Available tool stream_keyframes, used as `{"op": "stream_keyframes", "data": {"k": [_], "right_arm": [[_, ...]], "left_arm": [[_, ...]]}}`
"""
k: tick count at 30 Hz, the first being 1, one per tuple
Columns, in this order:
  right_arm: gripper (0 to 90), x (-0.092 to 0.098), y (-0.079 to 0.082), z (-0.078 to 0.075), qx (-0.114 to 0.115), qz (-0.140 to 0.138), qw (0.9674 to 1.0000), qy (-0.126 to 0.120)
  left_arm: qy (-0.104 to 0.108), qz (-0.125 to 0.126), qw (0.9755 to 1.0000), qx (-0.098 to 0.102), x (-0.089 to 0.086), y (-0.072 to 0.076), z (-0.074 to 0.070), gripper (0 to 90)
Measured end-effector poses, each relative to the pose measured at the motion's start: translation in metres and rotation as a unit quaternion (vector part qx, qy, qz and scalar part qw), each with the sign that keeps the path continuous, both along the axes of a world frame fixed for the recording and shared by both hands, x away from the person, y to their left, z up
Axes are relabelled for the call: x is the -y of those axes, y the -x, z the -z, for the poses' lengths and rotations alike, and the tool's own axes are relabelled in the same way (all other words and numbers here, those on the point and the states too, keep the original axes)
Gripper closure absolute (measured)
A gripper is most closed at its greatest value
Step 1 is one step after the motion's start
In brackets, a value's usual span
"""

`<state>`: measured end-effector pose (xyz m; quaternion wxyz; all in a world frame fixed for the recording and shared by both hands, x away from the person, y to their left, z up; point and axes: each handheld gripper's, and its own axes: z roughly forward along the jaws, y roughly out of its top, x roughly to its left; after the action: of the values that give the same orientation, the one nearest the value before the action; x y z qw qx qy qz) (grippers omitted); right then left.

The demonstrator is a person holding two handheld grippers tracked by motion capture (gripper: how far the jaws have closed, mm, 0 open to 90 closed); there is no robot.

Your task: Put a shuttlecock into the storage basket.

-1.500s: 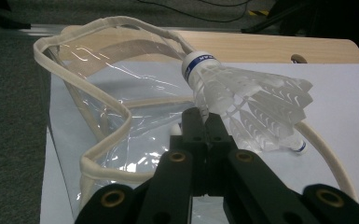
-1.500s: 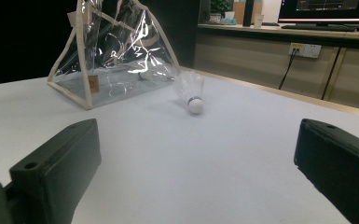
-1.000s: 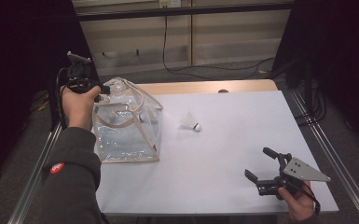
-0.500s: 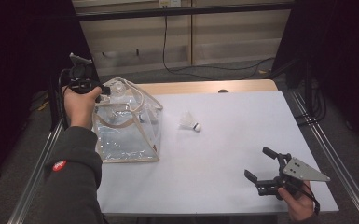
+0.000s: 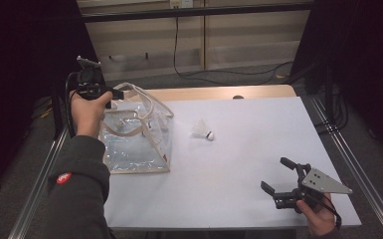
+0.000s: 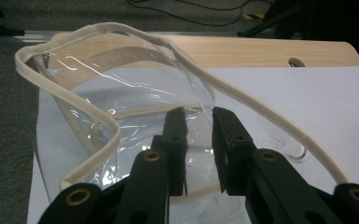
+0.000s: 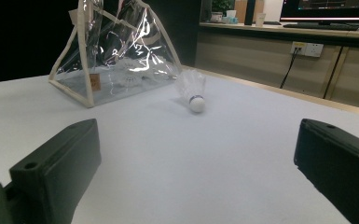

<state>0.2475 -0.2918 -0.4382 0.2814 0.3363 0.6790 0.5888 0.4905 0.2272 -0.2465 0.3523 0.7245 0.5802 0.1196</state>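
A clear plastic bag point(image 5: 134, 137) with cream trim and handles stands at the table's left. My left gripper point(image 5: 119, 93) is at its top rim. In the left gripper view its jaws point(image 6: 198, 116) have just been opening; a narrow gap shows between them, with the bag's thin wall point(image 6: 135, 93) in and behind it and no pad pressing on it. A white shuttlecock point(image 5: 202, 130) lies on the table right of the bag, cork toward the right gripper view point(image 7: 193, 91). My right gripper point(image 5: 274, 173) rests open near the front right, nothing between its jaws point(image 7: 198, 140).
The white table top point(image 5: 258, 129) ends in a wooden strip point(image 5: 219, 93) at the back. Metal rails point(image 5: 358, 174) run along both sides. White feathered shapes point(image 7: 130, 72) show inside the bag. A cable point(image 5: 189, 69) lies on the floor behind.
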Motion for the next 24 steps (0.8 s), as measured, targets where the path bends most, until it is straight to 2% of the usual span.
{"op": "stream_keyframes", "data": {"k": [12, 15, 24], "right_arm": [[0.2, 0.000, 0.000, 0.000, -0.003, 0.001, 1.0000, 0.001], [0.2, 0.000, 0.001, 0.000, -0.003, 0.000, 1.0000, 0.000], [0.2, 0.000, 0.000, 0.000, -0.001, 0.000, 1.0000, 0.002]], "left_arm": [[0.013, 0.030, 0.9994, -0.007, 0.005, 0.009, -0.004, 66.9], [0.015, 0.038, 0.9992, -0.003, 0.006, 0.011, -0.006, 63.4], [0.024, 0.069, 0.9973, -0.008, 0.019, 0.017, -0.008, 56.6]]}}
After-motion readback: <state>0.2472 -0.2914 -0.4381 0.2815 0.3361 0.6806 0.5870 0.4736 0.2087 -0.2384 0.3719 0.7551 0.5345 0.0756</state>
